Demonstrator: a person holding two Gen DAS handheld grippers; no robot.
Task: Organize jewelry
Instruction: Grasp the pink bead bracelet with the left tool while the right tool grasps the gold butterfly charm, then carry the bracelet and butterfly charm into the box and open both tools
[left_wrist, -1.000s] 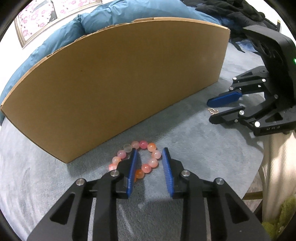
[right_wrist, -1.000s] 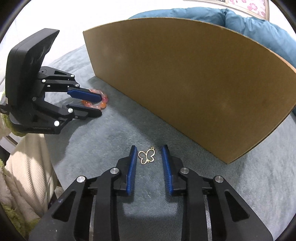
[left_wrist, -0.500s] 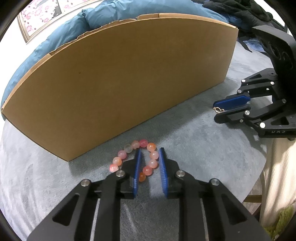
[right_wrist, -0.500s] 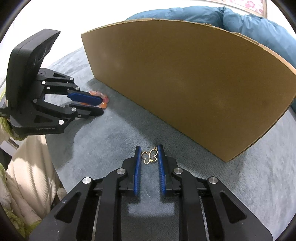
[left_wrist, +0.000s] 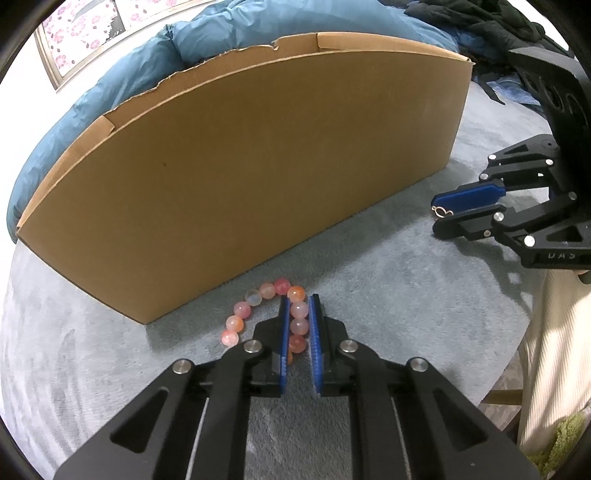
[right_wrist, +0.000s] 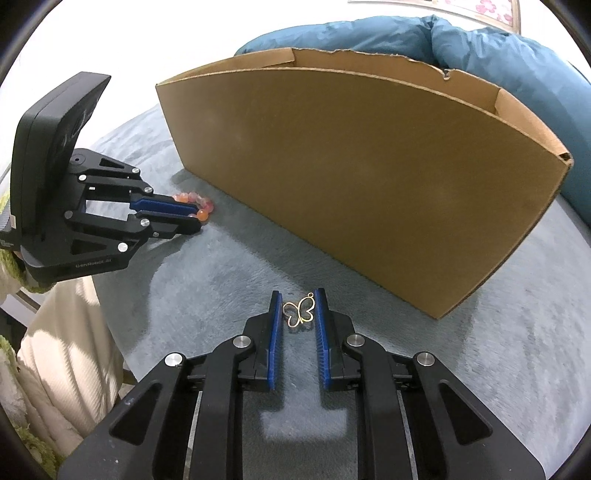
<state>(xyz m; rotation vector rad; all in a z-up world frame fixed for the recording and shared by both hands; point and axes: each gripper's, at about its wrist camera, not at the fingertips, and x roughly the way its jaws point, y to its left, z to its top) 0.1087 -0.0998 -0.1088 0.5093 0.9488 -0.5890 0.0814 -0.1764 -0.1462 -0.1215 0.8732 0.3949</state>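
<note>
A bracelet of pink and orange beads (left_wrist: 251, 297) lies on the grey plush surface (left_wrist: 388, 295) in front of a cardboard box (left_wrist: 258, 166). My left gripper (left_wrist: 298, 301) straddles its right-hand strand; the jaws are closing and the blue pads touch the beads. The right wrist view shows the same grip (right_wrist: 195, 221) on the bracelet (right_wrist: 203, 206). My right gripper (right_wrist: 297, 295) has a thin gold butterfly pendant (right_wrist: 300, 314) pinched between its pads, with a shadow under it. In the left wrist view the pendant (left_wrist: 441, 212) sticks out at the right gripper (left_wrist: 437, 218) tips.
The long open-topped cardboard box (right_wrist: 369, 184) stands just behind both grippers. A blue duvet (left_wrist: 110, 85) and dark clothes (left_wrist: 480, 22) lie beyond it. The surface's edge and a cream ribbed cloth (left_wrist: 554, 350) are on the near side.
Both pairs of jaws have narrowed, the left onto the bracelet's right strand and the right onto the pendant. The box's open top has come into view in both cameras.
</note>
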